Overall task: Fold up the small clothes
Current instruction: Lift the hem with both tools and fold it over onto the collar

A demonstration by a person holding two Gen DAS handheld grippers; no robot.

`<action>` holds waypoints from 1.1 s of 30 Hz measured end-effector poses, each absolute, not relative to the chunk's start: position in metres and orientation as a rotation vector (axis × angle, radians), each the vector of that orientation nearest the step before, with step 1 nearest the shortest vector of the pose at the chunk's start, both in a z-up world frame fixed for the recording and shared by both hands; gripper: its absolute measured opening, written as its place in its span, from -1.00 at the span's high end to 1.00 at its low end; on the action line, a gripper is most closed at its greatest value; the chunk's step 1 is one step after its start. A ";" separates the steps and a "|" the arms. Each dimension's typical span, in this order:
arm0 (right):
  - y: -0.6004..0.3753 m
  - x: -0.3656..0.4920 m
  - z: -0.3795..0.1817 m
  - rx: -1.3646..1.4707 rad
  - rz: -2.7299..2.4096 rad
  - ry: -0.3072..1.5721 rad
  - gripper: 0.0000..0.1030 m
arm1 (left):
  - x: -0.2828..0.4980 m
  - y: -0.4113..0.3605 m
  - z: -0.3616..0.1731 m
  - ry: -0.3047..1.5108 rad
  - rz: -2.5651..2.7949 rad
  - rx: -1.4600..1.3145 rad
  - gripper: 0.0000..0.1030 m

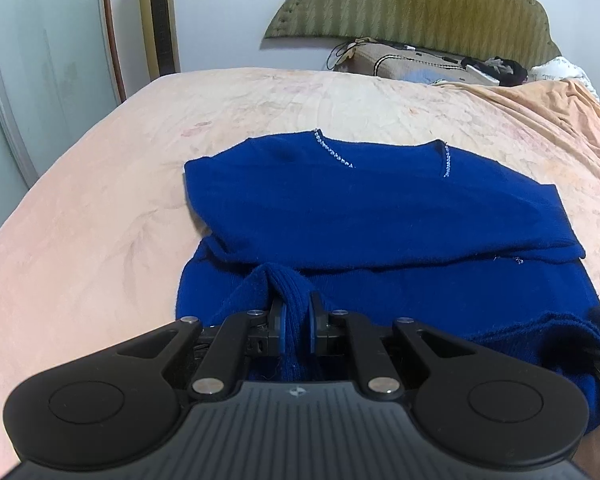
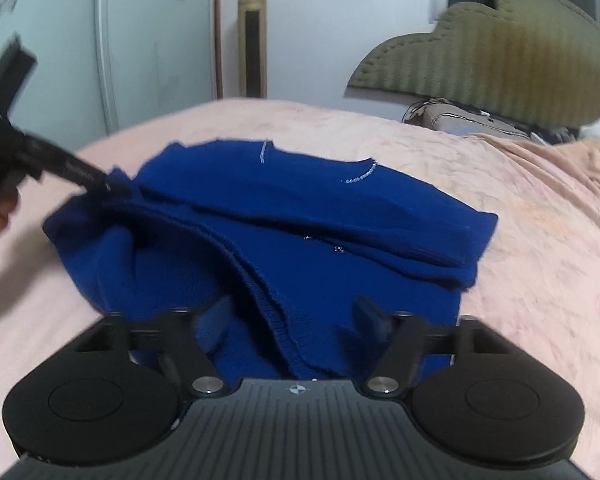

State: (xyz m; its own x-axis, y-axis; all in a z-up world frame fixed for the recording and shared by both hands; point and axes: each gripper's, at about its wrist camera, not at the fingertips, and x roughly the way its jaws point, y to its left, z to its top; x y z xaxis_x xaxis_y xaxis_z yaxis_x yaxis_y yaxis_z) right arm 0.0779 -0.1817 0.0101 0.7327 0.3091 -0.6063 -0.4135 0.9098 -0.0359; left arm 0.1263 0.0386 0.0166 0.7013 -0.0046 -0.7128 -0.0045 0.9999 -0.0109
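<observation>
Lying partly folded on a wide bed (image 1: pixel 100 184) covered in a pale peach patterned sheet, well toward the near edge: a royal-blue knitted sweater (image 1: pixel 380 216) with small sparkling beads along its neckline. Pinching a ribbed blue fold of that sweater at its near left side, pads clenched tight on the cloth: the left gripper (image 1: pixel 297 326). Hovering over the near right hem with fingers spread apart, cloth lying between them but not pressed: the right gripper (image 2: pixel 296 320), blurred. Standing at the far right: an olive-green padded scalloped headboard (image 1: pixel 420 4), a brown pillow (image 1: pixel 404 66) below it. Rising against the pale far wall: a tall gold tower fan (image 1: pixel 158 16).
</observation>
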 end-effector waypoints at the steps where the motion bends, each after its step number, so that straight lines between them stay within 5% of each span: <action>1: -0.179 0.080 0.008 -0.171 0.392 0.648 0.52 | 0.125 0.039 0.019 0.788 -0.001 -0.013 0.80; 2: -0.179 0.083 0.007 -0.163 0.387 0.658 0.85 | 0.125 0.039 0.021 0.783 -0.003 -0.016 0.80; 3: -0.179 0.084 0.008 -0.160 0.383 0.655 0.93 | 0.123 0.040 0.025 0.776 -0.005 -0.020 0.80; 11: -0.165 0.074 0.041 -0.309 0.266 0.445 0.93 | 0.129 0.043 0.055 0.697 -0.002 -0.043 0.81; 33: -0.157 0.116 0.058 -0.316 0.226 0.394 0.93 | 0.169 0.045 0.064 0.683 0.044 -0.033 0.81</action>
State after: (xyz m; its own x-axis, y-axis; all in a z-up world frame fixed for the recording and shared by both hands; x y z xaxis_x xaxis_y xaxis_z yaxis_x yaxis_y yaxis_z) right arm 0.1157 -0.1565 0.0577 0.8995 0.1541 -0.4088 -0.2754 0.9264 -0.2569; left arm 0.1685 0.0450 0.0642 0.7749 0.0300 -0.6314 -0.0518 0.9985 -0.0161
